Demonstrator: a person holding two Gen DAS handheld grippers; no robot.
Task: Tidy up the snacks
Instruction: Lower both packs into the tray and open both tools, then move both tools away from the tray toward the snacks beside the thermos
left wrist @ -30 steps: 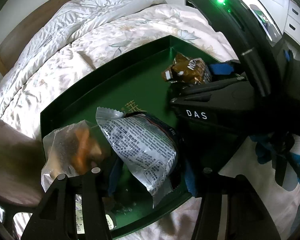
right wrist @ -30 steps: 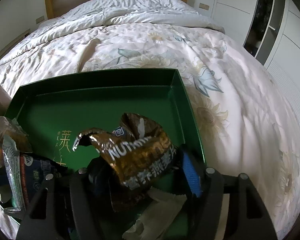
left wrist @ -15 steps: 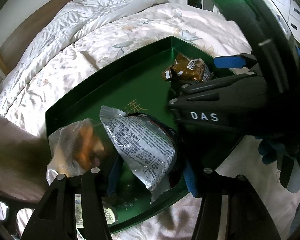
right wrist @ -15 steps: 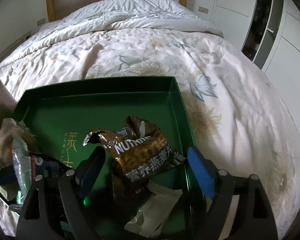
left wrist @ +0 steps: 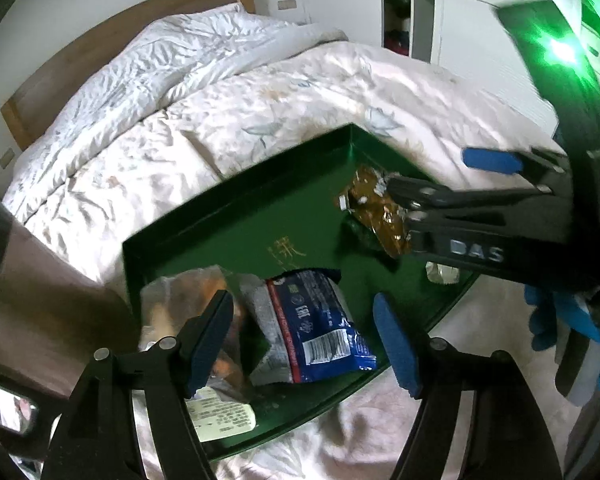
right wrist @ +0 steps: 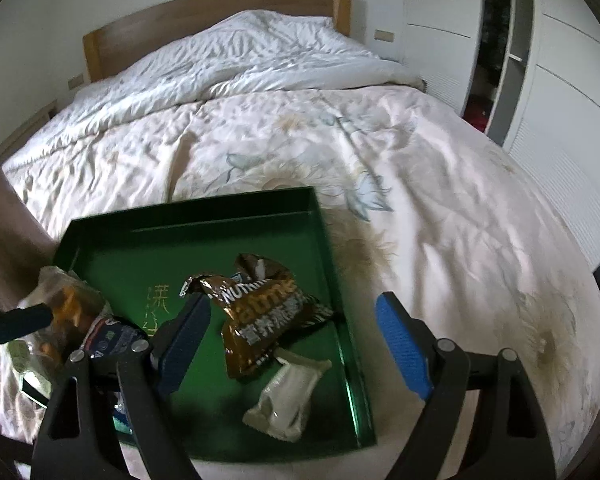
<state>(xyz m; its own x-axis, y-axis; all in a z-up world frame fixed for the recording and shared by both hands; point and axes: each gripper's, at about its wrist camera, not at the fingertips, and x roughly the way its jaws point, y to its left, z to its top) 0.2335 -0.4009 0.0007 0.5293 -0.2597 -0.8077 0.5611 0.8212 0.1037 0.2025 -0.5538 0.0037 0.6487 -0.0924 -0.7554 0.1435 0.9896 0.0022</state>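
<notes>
A green tray (left wrist: 236, 216) (right wrist: 204, 220) lies on the bed. In it lie a blue and silver snack bag (left wrist: 320, 324), a clear bag with orange snacks (left wrist: 176, 300) (right wrist: 64, 304), a brown oatmeal packet (right wrist: 260, 316) (left wrist: 376, 212) and a small white packet (right wrist: 288, 400). My left gripper (left wrist: 304, 336) is open above the blue bag, holding nothing. My right gripper (right wrist: 292, 344) is open above the brown packet, holding nothing; it also shows at the right of the left wrist view (left wrist: 480, 200).
The tray rests on a floral duvet (right wrist: 420, 184) with a wooden headboard (right wrist: 204, 12) behind. White wardrobes (right wrist: 560, 80) stand to the right. A brown surface (left wrist: 40, 304) lies beside the tray's left edge.
Both grippers have opened and pulled back. The left let go of the blue and silver bag, the right let go of the brown packet; both packets now lie in the tray.
</notes>
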